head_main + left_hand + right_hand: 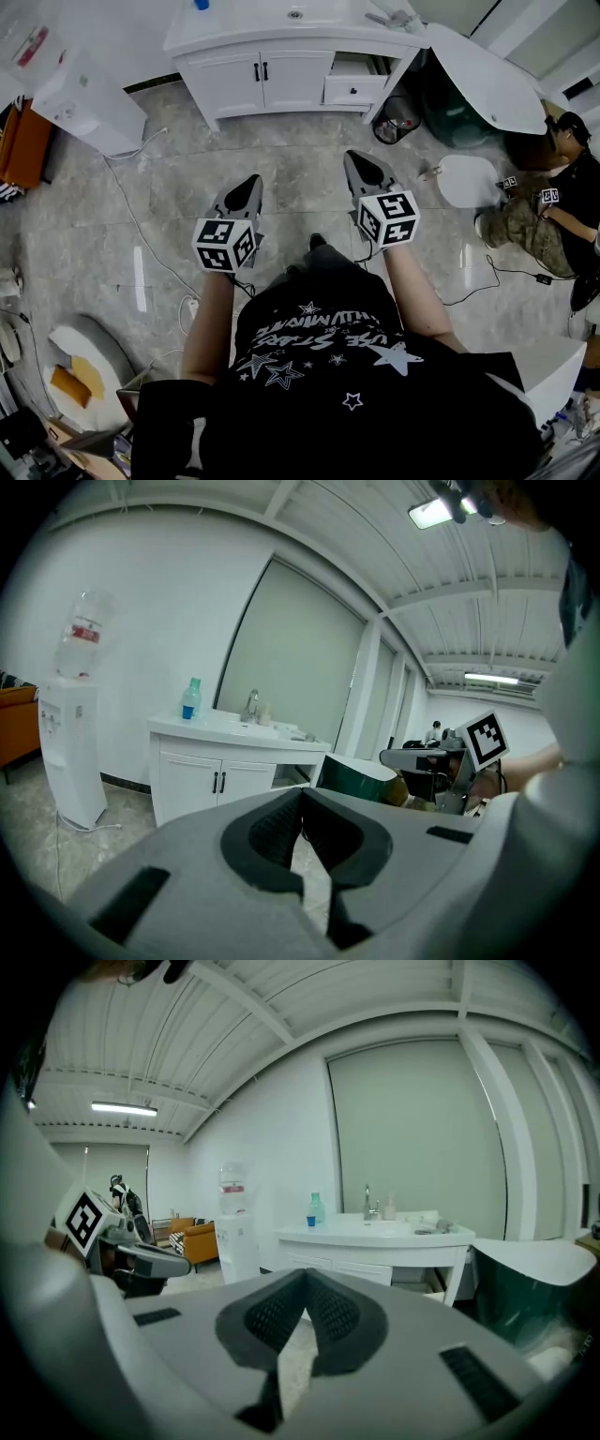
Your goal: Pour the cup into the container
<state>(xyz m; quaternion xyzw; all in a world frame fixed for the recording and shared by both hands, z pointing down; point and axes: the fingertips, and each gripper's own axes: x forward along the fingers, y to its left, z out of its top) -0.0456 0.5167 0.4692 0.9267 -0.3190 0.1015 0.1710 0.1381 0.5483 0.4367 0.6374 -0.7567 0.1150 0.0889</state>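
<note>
I hold both tools low over the grey marbled tile floor (187, 197), at mid-frame in the head view, and neither carries anything. The left tool (251, 181) has its ribbed black pads pressed together at the tips in the left gripper view. The right tool (362, 157) is likewise closed on nothing, and its grey moulded shell fills the lower half of the right gripper view. Ahead, at the top of the head view, stands the white vanity counter (281, 37), with two panelled doors, dark handles and a drawer on its right side. On its top I see a translucent teal bottle (317, 1207) towards the left end and a chrome tap (367, 1200) near the middle. The items beside the tap are too small to name, so I cannot tell which is the cup or the container. A white boxy water dispenser (91, 105) stands at upper left and an orange sofa (22, 145) at the left edge, with a thin white cable (141, 234) trailing across the tiles. At upper right a dark green tub with a white top (473, 70) crowds the counter's end, and a seated person (562, 202) is at the right edge.
</note>
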